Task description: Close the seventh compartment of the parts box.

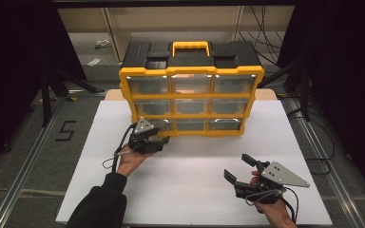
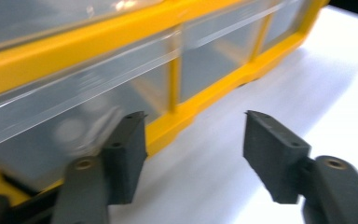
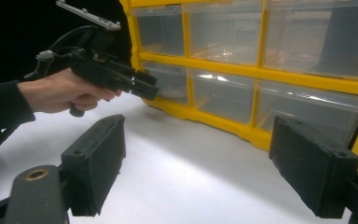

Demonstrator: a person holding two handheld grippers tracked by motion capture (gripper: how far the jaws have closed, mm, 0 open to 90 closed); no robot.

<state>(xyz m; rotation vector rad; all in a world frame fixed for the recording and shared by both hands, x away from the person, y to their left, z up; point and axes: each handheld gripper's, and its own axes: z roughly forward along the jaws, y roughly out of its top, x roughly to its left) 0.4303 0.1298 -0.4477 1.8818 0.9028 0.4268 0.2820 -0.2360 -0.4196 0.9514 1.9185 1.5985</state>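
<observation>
From the high view, a yellow-and-black drawer cabinet (image 1: 191, 88) stands upright at the far middle of the white board (image 1: 190, 190), three rows of three clear drawers facing the person, a yellow carry handle (image 1: 190, 47) on top. The left gripper (image 1: 164, 138) sits just in front of the cabinet's bottom-left drawer (image 1: 156, 125), held by the left hand (image 1: 132, 161); its jaw gap is hard to judge here. The right gripper (image 1: 237, 167) hovers well in front of the cabinet's right side, jaws spread wide with nothing between them, held by the right hand (image 1: 271, 206). In the left gripper view, the left gripper (image 2: 193, 140) has its jaws parted and empty, one jaw close against the cabinet's (image 2: 205, 98) lowest clear drawer (image 2: 65, 130), the other over bare board. In the right gripper view, the right gripper (image 3: 198, 158) is wide open and empty, facing the cabinet's (image 3: 261, 77) lower drawers, with the left gripper (image 3: 149, 86) near its bottom-left corner.
</observation>
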